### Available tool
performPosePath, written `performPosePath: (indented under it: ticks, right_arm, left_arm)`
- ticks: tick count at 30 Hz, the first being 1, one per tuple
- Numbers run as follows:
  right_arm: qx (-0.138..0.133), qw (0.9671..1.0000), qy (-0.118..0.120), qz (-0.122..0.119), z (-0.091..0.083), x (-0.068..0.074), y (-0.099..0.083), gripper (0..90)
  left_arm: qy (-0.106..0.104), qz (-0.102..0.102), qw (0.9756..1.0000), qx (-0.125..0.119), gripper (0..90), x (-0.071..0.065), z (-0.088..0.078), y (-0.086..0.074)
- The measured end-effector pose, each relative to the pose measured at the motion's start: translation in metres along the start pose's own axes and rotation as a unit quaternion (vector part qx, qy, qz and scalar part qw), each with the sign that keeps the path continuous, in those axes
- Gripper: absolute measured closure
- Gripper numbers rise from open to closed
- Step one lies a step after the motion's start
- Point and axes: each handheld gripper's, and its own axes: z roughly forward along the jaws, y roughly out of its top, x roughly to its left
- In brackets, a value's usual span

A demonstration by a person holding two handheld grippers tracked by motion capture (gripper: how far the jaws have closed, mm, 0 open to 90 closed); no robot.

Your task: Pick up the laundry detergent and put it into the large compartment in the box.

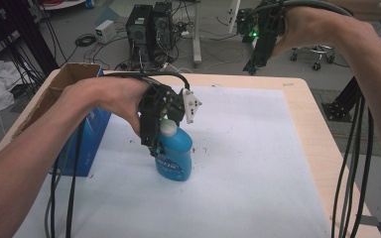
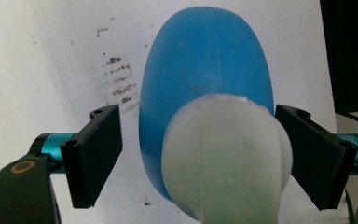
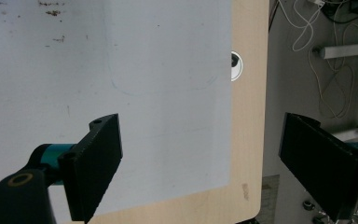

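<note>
Wooden table (image 1: 311, 129), white sheet (image 1: 248, 163), blue bottle (image 1: 174, 157), possibly cardboard box (image 1: 69, 79)

Nothing really readable here. Bottle (image 1: 174, 153) had blue label with white lettering in high view, way too blurry to make out. Blue box (image 1: 87, 139) beside it showed pale marking on side, also unreadable. Gripper views: no print anywhere, bottle cap (image 2: 226, 158) looked blank.

Left gripper (image 2: 198, 158): black ridged jaws, teal fittings, brass ring.
</note>
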Motion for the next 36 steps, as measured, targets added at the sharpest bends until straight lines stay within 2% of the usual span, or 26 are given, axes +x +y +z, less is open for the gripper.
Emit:
performPosePath:
  ticks: [8,36]
  right_arm:
    - [0.001,1.0,-0.002,0.003,-0.0009,0.0,-0.0028,12.5]
    - [0.008,0.9999,-0.008,0.005,-0.0009,0.0002,-0.0052,12.5]
  left_arm:
    - [-0.002,0.004,0.9999,-0.011,17.4,0.0004,0.0001,0.0025]
    - [-0.002,0.017,0.9998,-0.012,28.0,0.0005,-0.0014,0.002]
